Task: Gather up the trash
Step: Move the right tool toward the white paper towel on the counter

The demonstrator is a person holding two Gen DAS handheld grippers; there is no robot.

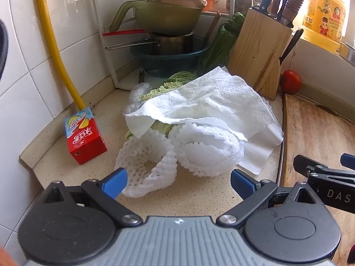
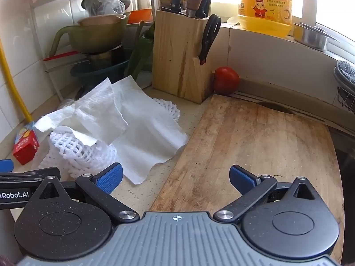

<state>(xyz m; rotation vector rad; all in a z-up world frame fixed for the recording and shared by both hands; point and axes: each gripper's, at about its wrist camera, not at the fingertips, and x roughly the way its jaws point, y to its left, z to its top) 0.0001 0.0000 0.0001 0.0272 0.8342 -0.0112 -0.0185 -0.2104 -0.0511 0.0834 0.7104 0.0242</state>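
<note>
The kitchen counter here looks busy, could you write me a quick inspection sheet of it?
Surface: speckled countertop, wooden cutting board on its right.
Job's things: paper towel draped over white foam net and cabbage leaves; red drink carton near the wall.
Clutter: knife block, tomato, stacked bowls, yellow detergent bottle.
Grippers: left gripper and right gripper open, empty.
Cables: yellow hose.
Surroundings: white wall tiles.

One red drink carton (image 1: 85,137). One tomato (image 2: 226,80). One knife block (image 2: 182,55), holding perhaps four handles and one pair of scissors (image 2: 209,37). One cutting board (image 2: 250,153). One yellow detergent bottle (image 2: 265,4). Two paper towels (image 2: 142,130), it seems, overlapping. At least two foam fruit nets (image 1: 199,146). One cabbage leaf bundle (image 1: 173,84).
</note>
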